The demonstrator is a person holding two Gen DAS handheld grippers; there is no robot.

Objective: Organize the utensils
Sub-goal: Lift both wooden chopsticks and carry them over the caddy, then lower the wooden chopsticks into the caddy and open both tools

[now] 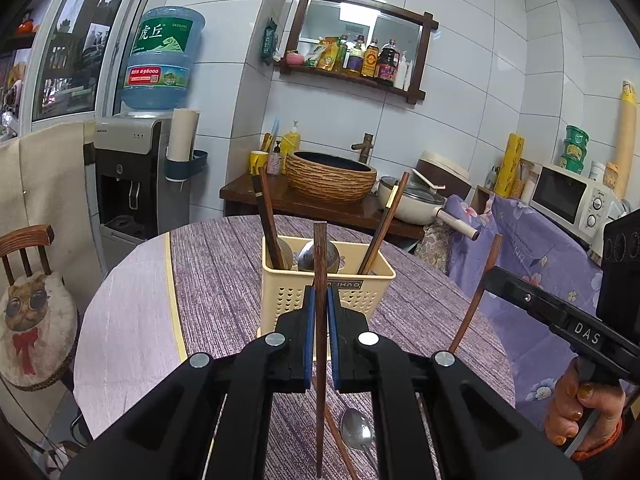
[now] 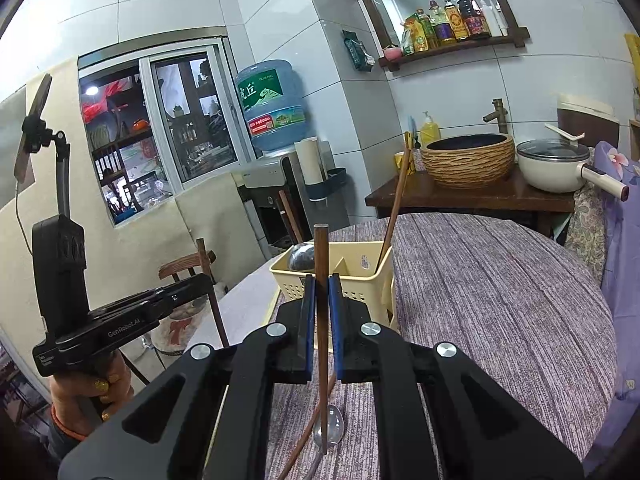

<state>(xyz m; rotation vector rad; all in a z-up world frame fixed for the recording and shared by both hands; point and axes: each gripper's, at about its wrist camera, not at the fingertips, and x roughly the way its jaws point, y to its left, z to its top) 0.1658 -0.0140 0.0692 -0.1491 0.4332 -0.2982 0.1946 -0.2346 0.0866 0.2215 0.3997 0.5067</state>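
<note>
My left gripper (image 1: 320, 296) is shut on a brown chopstick (image 1: 320, 252) that it holds upright, just in front of the yellow basket (image 1: 288, 292). Standing in the basket are two dark chopsticks (image 1: 268, 220) and a metal ladle (image 1: 320, 258). At the right, my right gripper (image 1: 486, 272) grips another chopstick (image 1: 474, 300). In the right wrist view the right gripper (image 2: 321, 284) is shut on its upright chopstick (image 2: 321, 248), near the basket (image 2: 360, 288). The left gripper (image 2: 206, 280) with its chopstick (image 2: 214, 304) shows at the left. A metal spoon (image 1: 356, 432) and a loose chopstick (image 2: 308, 432) lie on the table below the grippers.
The round table has a purple cloth (image 1: 224, 280). A chair with a cat cushion (image 1: 36, 320) stands at the left, with a water dispenser (image 1: 132, 184) behind it. A wooden counter carries a woven basin (image 1: 332, 176) and a pot (image 1: 416, 204). A microwave (image 1: 572, 200) sits at the right.
</note>
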